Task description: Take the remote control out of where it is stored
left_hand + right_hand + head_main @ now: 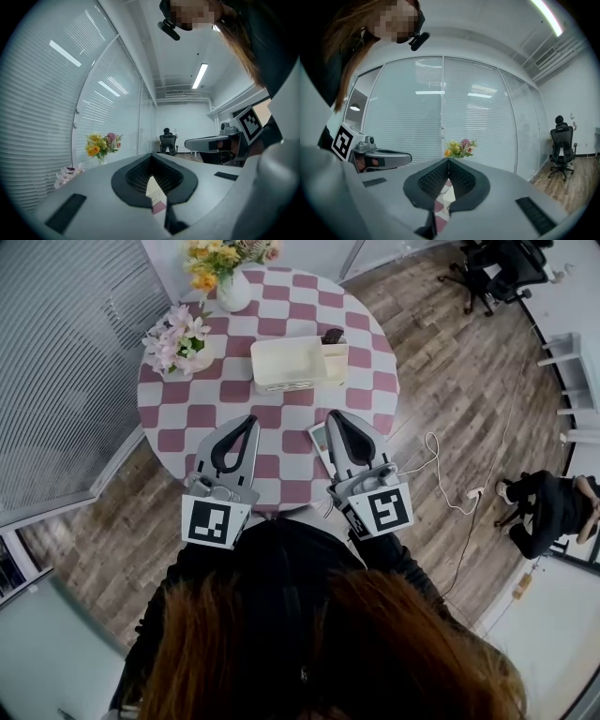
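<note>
A white storage box stands in the middle of the round table with its pink and white checked cloth. A dark remote control sticks up out of the box's right compartment. My left gripper hovers over the table's near edge with its jaws shut and nothing in them; its own view shows the tips meeting. My right gripper hangs beside it, also shut and empty, with the tips together in its view. Both point towards the box and stay short of it.
A vase of yellow and orange flowers stands at the table's far edge and a pot of pink flowers at its left. A white card lies under my right gripper. On the floor to the right are a cable and a person.
</note>
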